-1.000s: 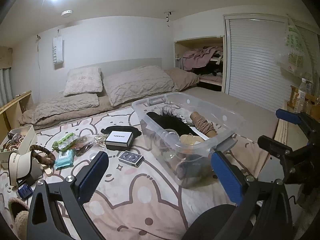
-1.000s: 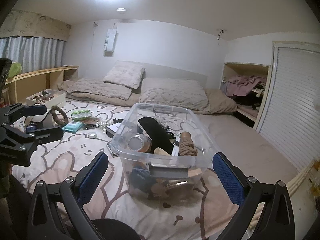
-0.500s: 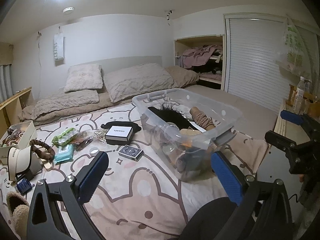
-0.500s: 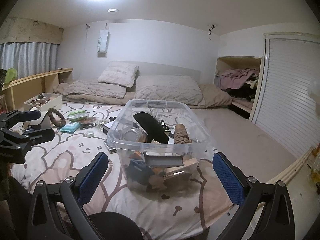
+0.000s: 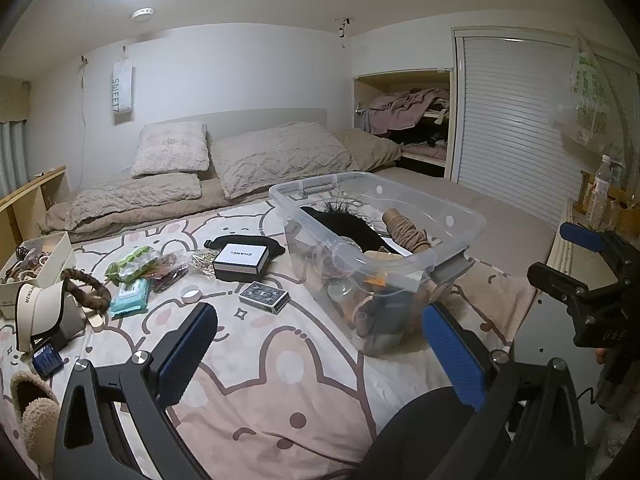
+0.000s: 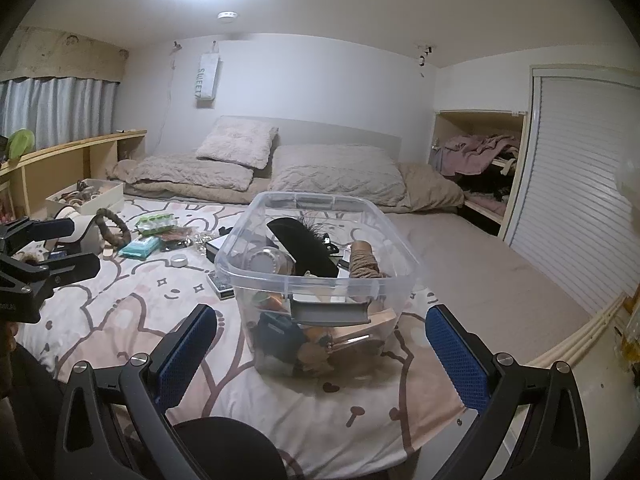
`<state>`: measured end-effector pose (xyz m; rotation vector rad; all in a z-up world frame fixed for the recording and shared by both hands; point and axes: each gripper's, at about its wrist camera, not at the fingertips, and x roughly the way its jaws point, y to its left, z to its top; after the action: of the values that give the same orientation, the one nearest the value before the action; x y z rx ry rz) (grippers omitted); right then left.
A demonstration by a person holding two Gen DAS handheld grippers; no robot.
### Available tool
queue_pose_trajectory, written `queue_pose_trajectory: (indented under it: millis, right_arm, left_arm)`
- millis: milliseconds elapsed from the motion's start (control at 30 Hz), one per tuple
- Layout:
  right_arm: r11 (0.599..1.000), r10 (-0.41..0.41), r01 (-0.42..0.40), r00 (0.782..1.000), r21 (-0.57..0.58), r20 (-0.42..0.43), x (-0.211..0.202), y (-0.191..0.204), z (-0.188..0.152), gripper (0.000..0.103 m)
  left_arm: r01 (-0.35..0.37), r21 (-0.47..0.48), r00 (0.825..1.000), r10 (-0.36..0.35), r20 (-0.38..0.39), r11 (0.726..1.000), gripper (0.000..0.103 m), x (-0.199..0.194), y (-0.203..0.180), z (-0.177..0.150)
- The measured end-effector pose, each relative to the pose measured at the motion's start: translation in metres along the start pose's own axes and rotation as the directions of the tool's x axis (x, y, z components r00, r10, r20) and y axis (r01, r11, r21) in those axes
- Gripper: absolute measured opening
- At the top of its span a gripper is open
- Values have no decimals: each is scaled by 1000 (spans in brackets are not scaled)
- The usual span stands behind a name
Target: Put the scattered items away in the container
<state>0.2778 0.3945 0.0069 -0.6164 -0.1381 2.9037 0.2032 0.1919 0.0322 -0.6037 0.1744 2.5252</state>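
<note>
On the bed at twelve o'clock sat the clear plastic storage tub [image 6: 320,276], both tongs [image 5: 320,344] [image 6: 322,346] wide and empty, so its crammed contents risked spilling under further additions.

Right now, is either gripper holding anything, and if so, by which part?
Nothing is held. The left gripper and right gripper are both open and empty, above the bed near the clear bin.
</note>
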Motion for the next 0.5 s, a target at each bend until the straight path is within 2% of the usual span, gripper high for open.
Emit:
queue_pose_trajectory:
  millis: [500]
  right_arm:
    - [1000,-2,2,1000,-8,0,-2,3,-1,103]
  left_arm:
    - [8,-15,1000,-8,-3,1000,103,-1,0,-2]
